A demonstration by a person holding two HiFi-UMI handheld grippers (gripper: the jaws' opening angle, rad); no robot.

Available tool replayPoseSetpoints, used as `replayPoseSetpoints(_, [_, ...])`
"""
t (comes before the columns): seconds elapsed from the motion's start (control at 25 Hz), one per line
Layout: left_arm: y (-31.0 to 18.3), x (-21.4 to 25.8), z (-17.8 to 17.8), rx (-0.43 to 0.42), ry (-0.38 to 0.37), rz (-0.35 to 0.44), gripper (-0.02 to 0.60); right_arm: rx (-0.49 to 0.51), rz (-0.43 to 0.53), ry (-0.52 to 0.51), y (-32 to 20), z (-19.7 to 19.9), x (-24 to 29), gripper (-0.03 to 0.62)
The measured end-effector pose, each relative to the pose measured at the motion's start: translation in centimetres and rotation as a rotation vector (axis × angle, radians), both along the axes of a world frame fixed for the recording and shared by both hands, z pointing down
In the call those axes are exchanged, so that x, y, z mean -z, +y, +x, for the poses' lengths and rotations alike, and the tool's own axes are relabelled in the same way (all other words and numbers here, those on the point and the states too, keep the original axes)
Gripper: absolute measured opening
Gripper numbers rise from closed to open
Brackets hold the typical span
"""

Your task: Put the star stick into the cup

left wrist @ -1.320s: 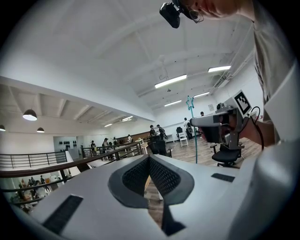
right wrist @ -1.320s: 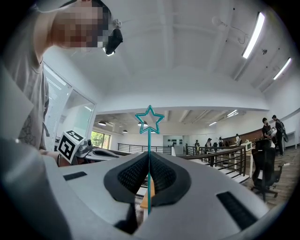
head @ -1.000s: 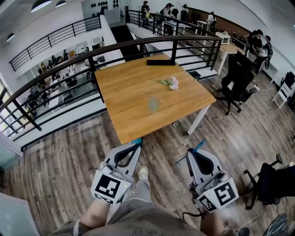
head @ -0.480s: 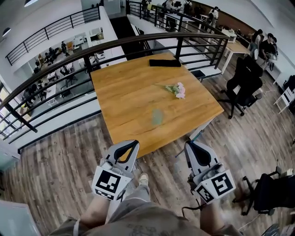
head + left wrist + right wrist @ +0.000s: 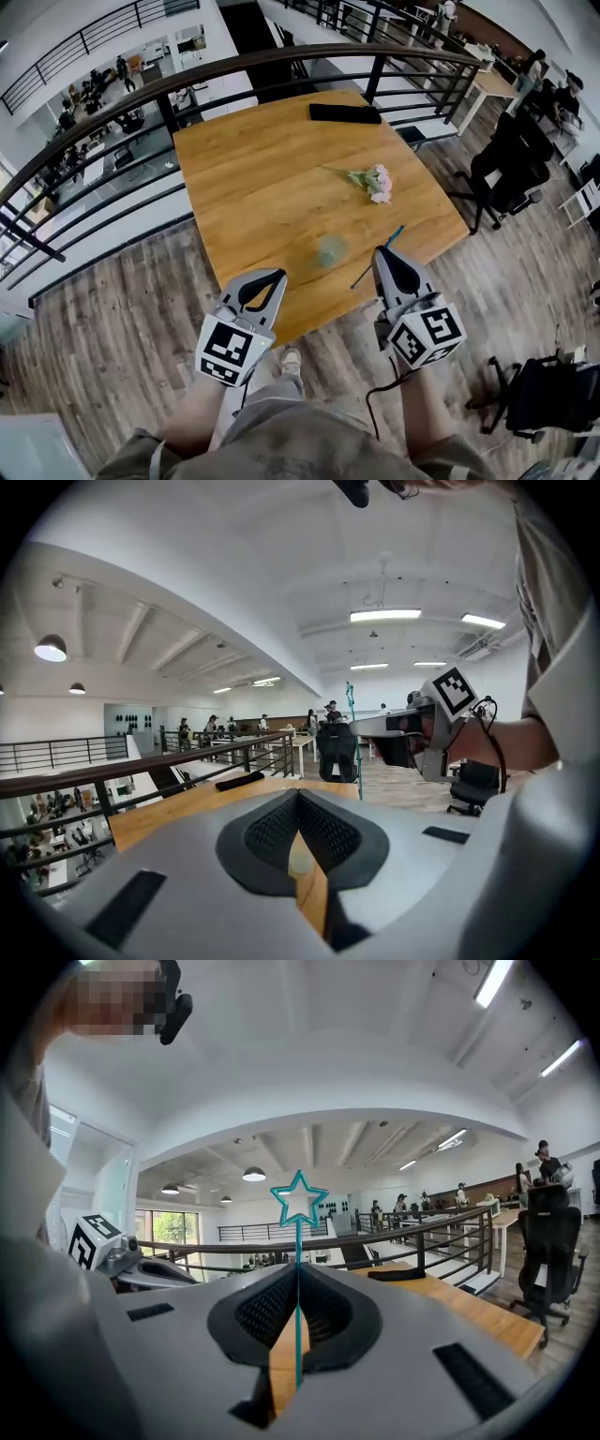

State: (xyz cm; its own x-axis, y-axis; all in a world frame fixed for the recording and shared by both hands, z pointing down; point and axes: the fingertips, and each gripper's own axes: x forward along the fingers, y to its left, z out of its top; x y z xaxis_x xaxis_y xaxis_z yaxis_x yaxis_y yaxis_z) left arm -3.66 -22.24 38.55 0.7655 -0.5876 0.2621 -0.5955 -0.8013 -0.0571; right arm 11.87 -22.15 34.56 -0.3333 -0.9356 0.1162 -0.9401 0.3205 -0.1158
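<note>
A translucent cup (image 5: 330, 250) stands on the wooden table (image 5: 253, 178), near its front edge. My right gripper (image 5: 382, 251) is shut on the teal star stick (image 5: 395, 232), just right of the cup and over the table's edge. In the right gripper view the stick (image 5: 298, 1335) rises upright between the closed pads, with its star (image 5: 299, 1199) at the top. My left gripper (image 5: 275, 277) is shut with nothing in it, at the front edge left of the cup. The left gripper view shows the right gripper (image 5: 422, 728) and the stick (image 5: 352, 733) off to the right.
A small bunch of pink flowers (image 5: 375, 180) lies further back on the table, and a long black bar (image 5: 345, 113) sits at its far edge. A dark railing (image 5: 281, 58) runs behind the table. Black office chairs (image 5: 511, 169) stand to the right on the wood floor.
Both grippers have travelled forward from over the floor to the table's front edge. The table and cup now lie much closer. The stick stays gripped in the right gripper.
</note>
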Motion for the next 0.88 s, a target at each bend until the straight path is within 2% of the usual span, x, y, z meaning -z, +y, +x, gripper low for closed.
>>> replayPoseSetpoints(0.32, [-4.8,-5.1,0.6,0.007,-0.024,-0.108,0.017,-0.026,-0.108,-0.001,-6.7,-0.1,-6.2,0.034])
replayPoseSetpoints(0.88, [-8.0,-11.7,3.0,0.040,-0.086,-0.230,0.017,-0.032,-0.228,-0.010,-13.6,2.2,-16.2,0.034])
